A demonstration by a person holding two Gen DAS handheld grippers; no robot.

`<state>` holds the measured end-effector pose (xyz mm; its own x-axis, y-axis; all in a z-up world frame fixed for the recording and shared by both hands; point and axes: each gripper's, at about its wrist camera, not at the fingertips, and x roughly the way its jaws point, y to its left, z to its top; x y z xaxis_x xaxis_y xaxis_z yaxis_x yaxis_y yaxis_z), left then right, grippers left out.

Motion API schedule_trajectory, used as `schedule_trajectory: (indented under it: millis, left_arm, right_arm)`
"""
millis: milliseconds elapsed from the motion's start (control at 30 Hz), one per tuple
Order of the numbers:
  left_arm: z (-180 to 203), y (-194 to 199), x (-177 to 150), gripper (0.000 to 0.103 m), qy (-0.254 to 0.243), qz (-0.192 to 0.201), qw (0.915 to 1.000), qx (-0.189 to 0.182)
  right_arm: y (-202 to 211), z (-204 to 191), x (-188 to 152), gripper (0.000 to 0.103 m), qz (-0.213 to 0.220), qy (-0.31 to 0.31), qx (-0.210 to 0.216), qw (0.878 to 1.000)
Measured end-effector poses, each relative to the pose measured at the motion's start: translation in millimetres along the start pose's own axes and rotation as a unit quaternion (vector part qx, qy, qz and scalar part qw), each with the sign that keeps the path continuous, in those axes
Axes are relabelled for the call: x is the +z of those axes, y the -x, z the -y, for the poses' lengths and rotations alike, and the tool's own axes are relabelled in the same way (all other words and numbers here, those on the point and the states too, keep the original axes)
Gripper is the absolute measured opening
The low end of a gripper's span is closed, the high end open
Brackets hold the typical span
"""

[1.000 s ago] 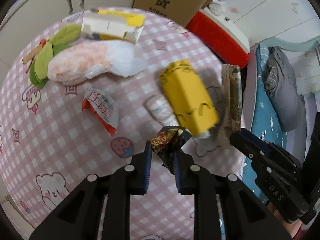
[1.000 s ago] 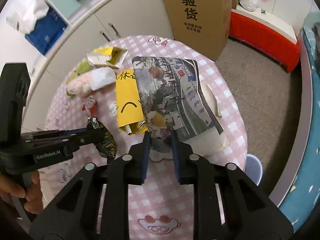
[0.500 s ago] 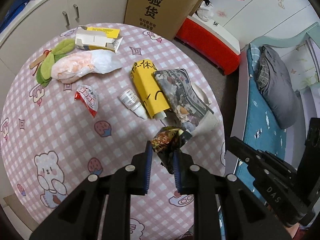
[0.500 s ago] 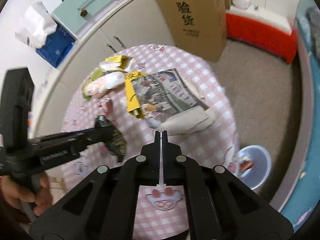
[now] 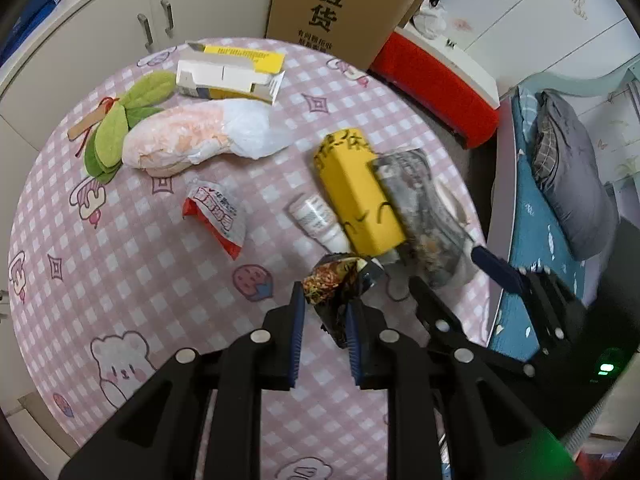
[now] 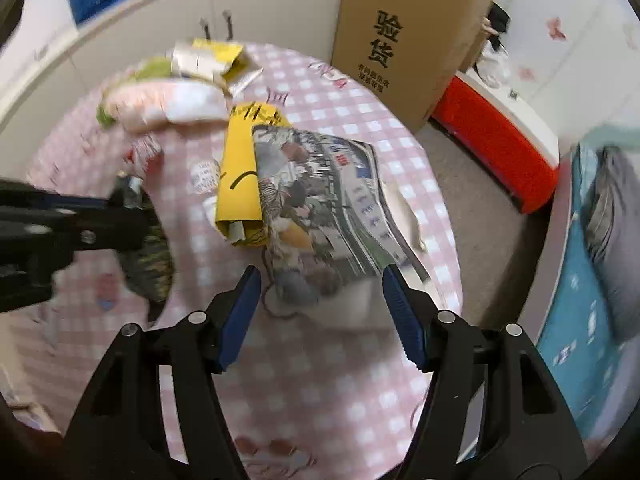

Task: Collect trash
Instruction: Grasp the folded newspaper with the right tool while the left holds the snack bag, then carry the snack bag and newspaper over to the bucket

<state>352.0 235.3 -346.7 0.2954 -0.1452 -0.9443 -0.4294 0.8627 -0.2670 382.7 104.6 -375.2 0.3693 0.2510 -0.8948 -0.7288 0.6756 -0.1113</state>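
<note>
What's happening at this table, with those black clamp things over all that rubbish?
A person is clearing trash off a pink checked table with two hand-held grippers. The left gripper is pinching a crumpled dark snack wrapper above the table. The right gripper has just been opening; its fingers stand wide with nothing pressed between them, over the near end of a folded newspaper beside a yellow carton. More wrappers and boxes lie uncollected.

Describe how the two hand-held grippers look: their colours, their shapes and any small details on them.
Both are alike. The left gripper and the right gripper have matte black angular linkage arms joined by round silver pivot pins. Each finger carries a dark blue pad with a ribbed gripping face. In the left wrist view, a small green light glows on the right gripper's black body. No sleeve or cable is clearly visible.
</note>
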Motion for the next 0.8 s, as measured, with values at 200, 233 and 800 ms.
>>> schedule_trajectory:
  millis: [200,233,800]
  left_arm:
    - [-8.1,-8.1,7.5,0.018,-0.007,-0.014,0.9999,-0.004]
    - [-7.4,-7.4,8.6,0.018,-0.009,-0.012,0.9999,-0.006]
    - [88.0,26.7,-12.2,0.018,-0.079,0.016,0.9959,-0.04]
  right_arm:
    - [-14.8,-1.4,8.7,0.038,-0.008,0.014,-0.011,1.0]
    - [-11.5,-1.6,9.4,0.035,-0.007,0.013,-0.008,1.0]
    - [83.2,105.9,-57.7,0.013,0.027,-0.248,0.13,0.96]
